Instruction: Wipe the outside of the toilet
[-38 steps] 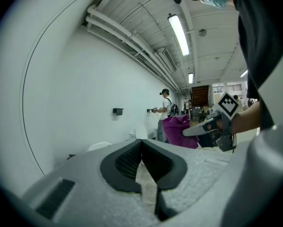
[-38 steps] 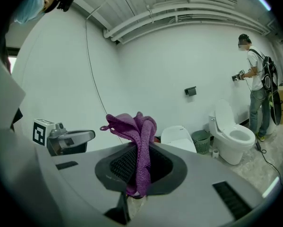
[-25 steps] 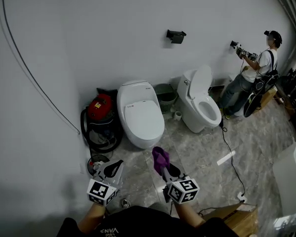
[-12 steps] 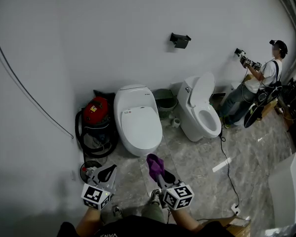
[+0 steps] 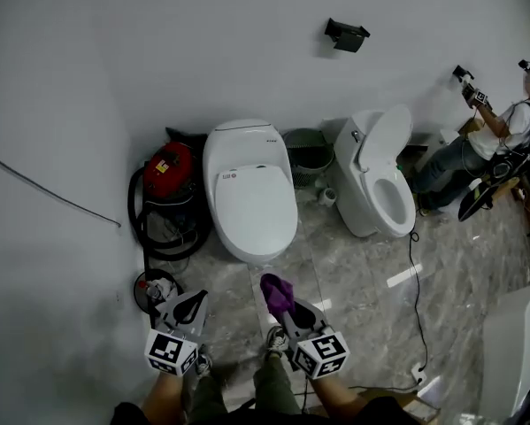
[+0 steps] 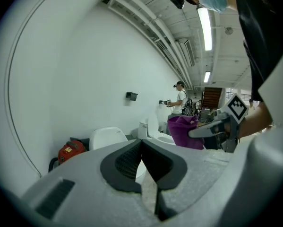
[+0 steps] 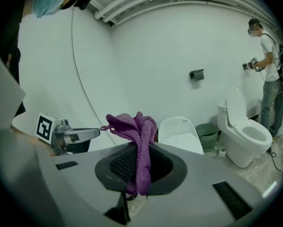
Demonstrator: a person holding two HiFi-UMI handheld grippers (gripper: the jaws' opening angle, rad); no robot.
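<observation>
Toilet [image 5: 249, 189] against the wall, lid down, long axis running from wall toward the person, rounded front pointing at both grippers. Left of toilet, red vacuum [image 5: 169, 171]; right of it, green basket [image 5: 307, 151]. Just short of toilet's front, right gripper [image 5: 288, 302] clamped on purple cloth [image 5: 278, 290]; left gripper [image 5: 194, 298] pressed together, empty.

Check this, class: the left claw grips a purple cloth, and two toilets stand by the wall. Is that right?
One detail is wrong: the right claw grips the purple cloth, as the right gripper view shows. The closed toilet and the open toilet do stand by the wall.
</observation>
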